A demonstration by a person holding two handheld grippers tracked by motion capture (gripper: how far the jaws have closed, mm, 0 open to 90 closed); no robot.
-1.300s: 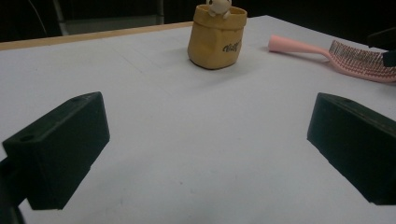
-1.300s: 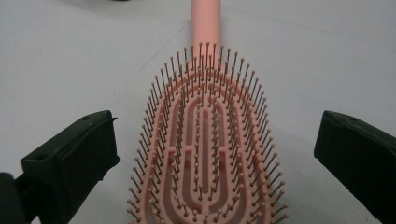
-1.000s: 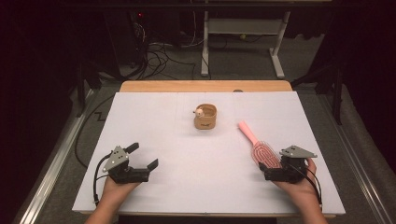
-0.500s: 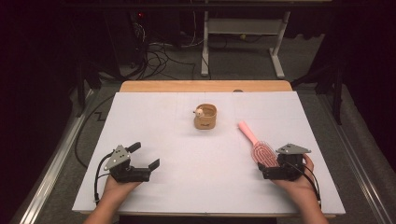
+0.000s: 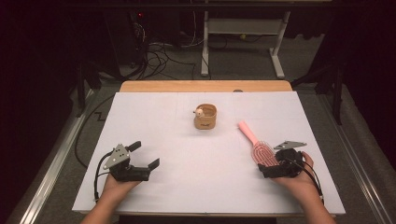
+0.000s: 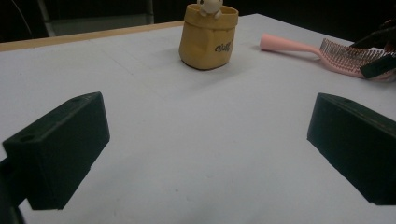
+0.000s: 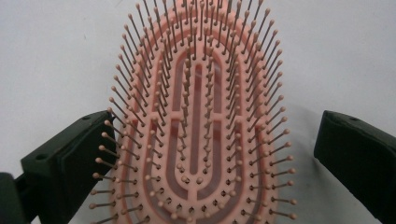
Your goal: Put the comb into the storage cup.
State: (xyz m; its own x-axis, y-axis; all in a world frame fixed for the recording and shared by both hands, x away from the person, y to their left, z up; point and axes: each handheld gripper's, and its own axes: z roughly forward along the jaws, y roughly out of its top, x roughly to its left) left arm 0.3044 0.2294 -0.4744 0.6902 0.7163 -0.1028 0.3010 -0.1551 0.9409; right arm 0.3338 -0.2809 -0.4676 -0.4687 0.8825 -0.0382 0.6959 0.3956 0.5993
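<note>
A pink hairbrush (image 5: 255, 142) lies bristles-up on the white table (image 5: 187, 140), its handle pointing toward the far left. My right gripper (image 5: 270, 165) is at the brush's head. In the right gripper view the brush head (image 7: 198, 116) lies between the open jaws of my right gripper (image 7: 215, 128). The left jaw touches the outer bristles and the right jaw stands apart. My left gripper (image 5: 145, 155) rests open on the table at the near left with nothing between its jaws (image 6: 212, 128). The brush (image 6: 327, 51) also lies ahead of it to the right.
A small tan pot (image 5: 206, 116) with a little figure at its rim stands at the table's middle, toward the far side; it is also ahead in the left gripper view (image 6: 208, 37). A wooden strip (image 5: 205, 86) runs along the far edge. Beyond it are cables and a desk frame (image 5: 243, 32).
My right gripper has shifted slightly left, onto the brush head. The left gripper and the pot have hardly moved.
</note>
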